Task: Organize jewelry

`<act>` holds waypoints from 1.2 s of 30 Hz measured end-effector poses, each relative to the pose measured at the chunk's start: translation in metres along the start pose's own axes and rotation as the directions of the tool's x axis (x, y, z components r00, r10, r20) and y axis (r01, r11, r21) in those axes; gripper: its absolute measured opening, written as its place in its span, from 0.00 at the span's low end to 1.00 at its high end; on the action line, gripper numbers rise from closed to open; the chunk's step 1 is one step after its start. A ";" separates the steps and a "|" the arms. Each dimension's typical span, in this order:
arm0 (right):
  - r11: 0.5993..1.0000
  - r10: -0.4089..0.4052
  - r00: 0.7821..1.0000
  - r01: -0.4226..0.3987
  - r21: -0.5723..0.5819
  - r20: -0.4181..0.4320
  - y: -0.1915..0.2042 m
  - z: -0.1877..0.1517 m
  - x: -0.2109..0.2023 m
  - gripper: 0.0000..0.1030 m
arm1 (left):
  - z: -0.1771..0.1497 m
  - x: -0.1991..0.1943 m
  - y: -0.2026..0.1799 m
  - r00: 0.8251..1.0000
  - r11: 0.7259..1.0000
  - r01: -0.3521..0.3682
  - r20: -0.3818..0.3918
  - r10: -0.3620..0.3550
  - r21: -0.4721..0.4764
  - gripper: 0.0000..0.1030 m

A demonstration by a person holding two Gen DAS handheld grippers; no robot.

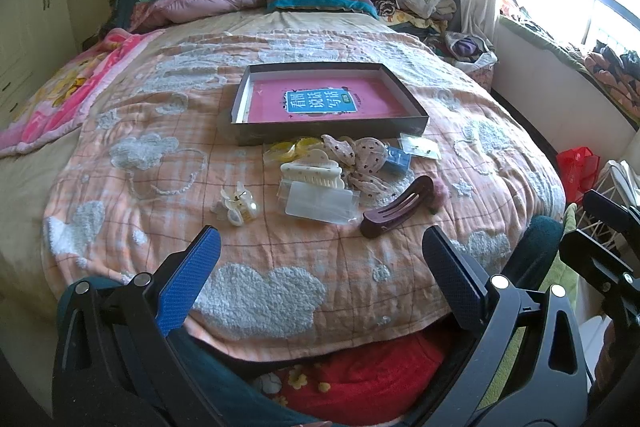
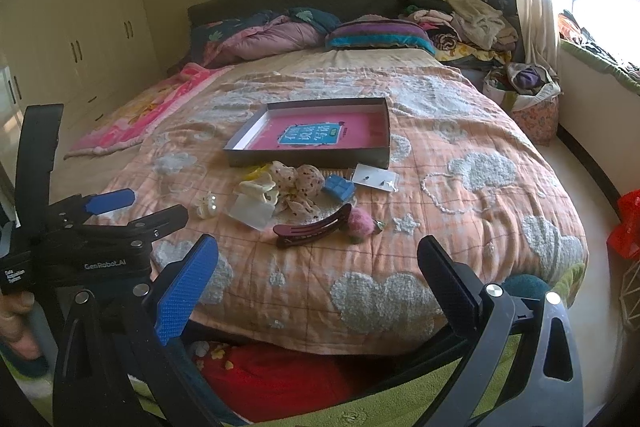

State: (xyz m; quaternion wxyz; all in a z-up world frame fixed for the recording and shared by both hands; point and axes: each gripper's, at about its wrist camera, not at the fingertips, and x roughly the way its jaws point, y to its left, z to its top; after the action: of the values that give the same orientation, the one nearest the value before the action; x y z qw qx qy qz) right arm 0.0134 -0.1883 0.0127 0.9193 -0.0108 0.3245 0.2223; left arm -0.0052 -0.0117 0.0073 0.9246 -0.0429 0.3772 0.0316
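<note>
Left wrist view: your left claw [image 1: 320, 259] hangs spread wide and empty over the quilt [image 1: 120, 227]. Your right claw [image 2: 318, 267] is likewise agape, gripping nothing. At twelve o'clock lies the brown hair clip [image 1: 396, 207], beyond it the hair-accessory pile [image 1: 344, 167], perhaps earrings too, then the tray [image 1: 332, 103].
</note>
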 end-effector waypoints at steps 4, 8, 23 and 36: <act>1.000 0.004 1.000 -0.004 0.001 0.001 0.000 0.001 -0.002 0.96 | 0.000 -0.001 -0.002 1.000 1.000 -0.006 0.003 0.006 0.004 0.92; 1.000 0.002 1.000 -0.002 0.002 0.003 -0.001 0.001 -0.001 0.96 | 0.000 -0.004 0.000 1.000 1.000 -0.003 0.005 0.003 0.004 0.92; 1.000 0.009 1.000 -0.009 0.009 0.010 -0.002 0.004 -0.004 0.96 | 0.001 -0.006 -0.001 1.000 1.000 -0.004 0.005 0.004 0.010 0.92; 1.000 0.017 1.000 -0.017 0.010 0.004 -0.001 0.007 -0.003 0.96 | 0.002 -0.006 -0.002 1.000 1.000 -0.008 0.005 0.008 0.014 0.92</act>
State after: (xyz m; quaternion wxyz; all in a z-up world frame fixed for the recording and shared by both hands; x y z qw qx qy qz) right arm 0.0162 -0.1894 0.0198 0.9181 -0.0031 0.3238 0.2284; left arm -0.0084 -0.0134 0.0130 0.9257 -0.0350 0.3753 0.0328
